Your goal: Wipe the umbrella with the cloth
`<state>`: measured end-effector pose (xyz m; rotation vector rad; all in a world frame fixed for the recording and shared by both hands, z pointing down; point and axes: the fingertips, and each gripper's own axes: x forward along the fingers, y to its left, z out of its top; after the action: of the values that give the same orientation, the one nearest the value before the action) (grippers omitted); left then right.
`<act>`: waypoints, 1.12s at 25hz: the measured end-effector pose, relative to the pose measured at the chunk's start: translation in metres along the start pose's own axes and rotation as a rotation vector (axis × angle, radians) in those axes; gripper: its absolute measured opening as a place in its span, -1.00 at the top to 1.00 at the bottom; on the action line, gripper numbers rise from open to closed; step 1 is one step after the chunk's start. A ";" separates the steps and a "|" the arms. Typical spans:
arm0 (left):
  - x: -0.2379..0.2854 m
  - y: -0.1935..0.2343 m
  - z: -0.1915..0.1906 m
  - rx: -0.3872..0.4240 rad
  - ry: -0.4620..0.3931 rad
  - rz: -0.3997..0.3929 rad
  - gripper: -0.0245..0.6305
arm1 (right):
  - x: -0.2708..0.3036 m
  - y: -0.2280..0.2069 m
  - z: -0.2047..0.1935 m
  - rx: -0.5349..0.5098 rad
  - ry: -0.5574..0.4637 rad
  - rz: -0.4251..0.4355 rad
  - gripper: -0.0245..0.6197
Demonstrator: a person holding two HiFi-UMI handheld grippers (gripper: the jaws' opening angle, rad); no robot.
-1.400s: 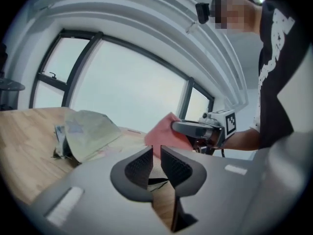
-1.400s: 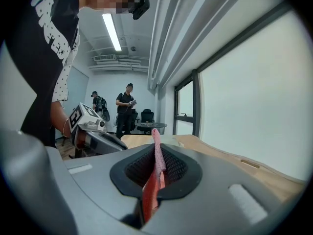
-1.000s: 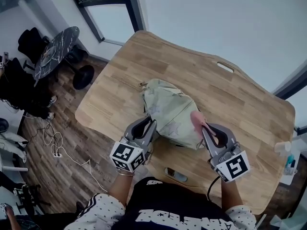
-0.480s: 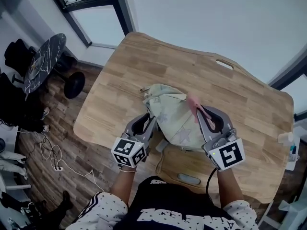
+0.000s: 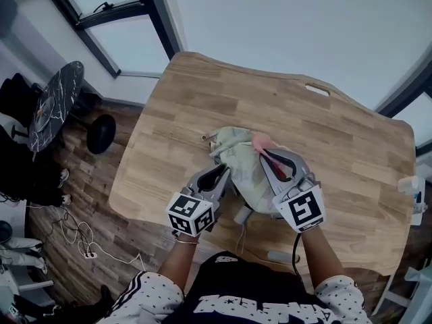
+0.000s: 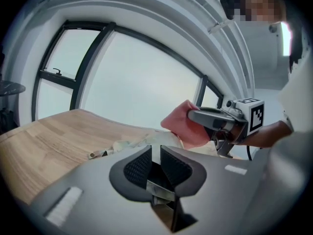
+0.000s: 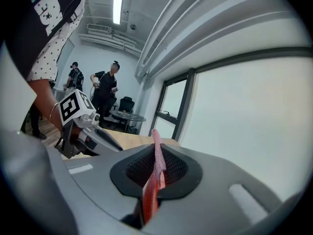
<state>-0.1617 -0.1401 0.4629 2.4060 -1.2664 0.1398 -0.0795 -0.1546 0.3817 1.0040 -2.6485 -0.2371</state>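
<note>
Head view, read from left to right. On the wooden bench (image 5: pixel 337 133) we find the left tool (image 5: pixel 225 175) at the near left edge of the folded umbrella (image 5: pixel 243 164), a pale, crumpled bundle lying about the middle of the bench. The left gripper view shows its jaws, which have just been closing, nearly together with a fold of the pale fabric between them, so we read this tool as pinning the umbrella in place. Further right, the right tool (image 5: pixel 262 154) has its jaws clamped flat on the pink cloth (image 5: pixel 260 140), whose free end appears to lie on the upper right part of the canopy. We judge the task to be under way. The two preparatory steps, taking up the cloth and steadying the umbrella, are done, and the cloth is at the fabric. How much of the surface is already wiped we cannot tell, since no stain, damp trace or clean band shows on the canopy. What remains, in our judgement, is to carry the cloth over the other exposed folds, and probably to turn the bundle so that the side resting on the bench can be reached.
</note>
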 end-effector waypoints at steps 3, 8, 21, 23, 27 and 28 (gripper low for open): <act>0.003 0.002 0.003 0.012 0.000 -0.025 0.79 | 0.007 0.011 -0.008 0.006 0.019 0.020 0.85; 0.002 0.009 -0.009 -0.028 0.039 -0.058 0.79 | 0.011 0.033 -0.022 0.016 0.070 0.061 0.84; 0.012 0.008 -0.013 -0.155 0.041 -0.131 0.67 | 0.009 0.083 -0.047 0.014 0.150 0.197 0.84; 0.012 0.009 -0.011 -0.165 0.032 -0.134 0.71 | 0.008 0.093 -0.049 0.018 0.159 0.231 0.84; 0.013 0.010 -0.008 -0.150 0.029 -0.131 0.76 | 0.004 0.112 -0.049 0.013 0.172 0.311 0.84; 0.013 0.009 -0.008 -0.145 0.027 -0.131 0.80 | 0.002 0.117 -0.049 0.009 0.172 0.333 0.84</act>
<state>-0.1607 -0.1514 0.4761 2.3456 -1.0646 0.0407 -0.1372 -0.0714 0.4584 0.5440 -2.6052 -0.0611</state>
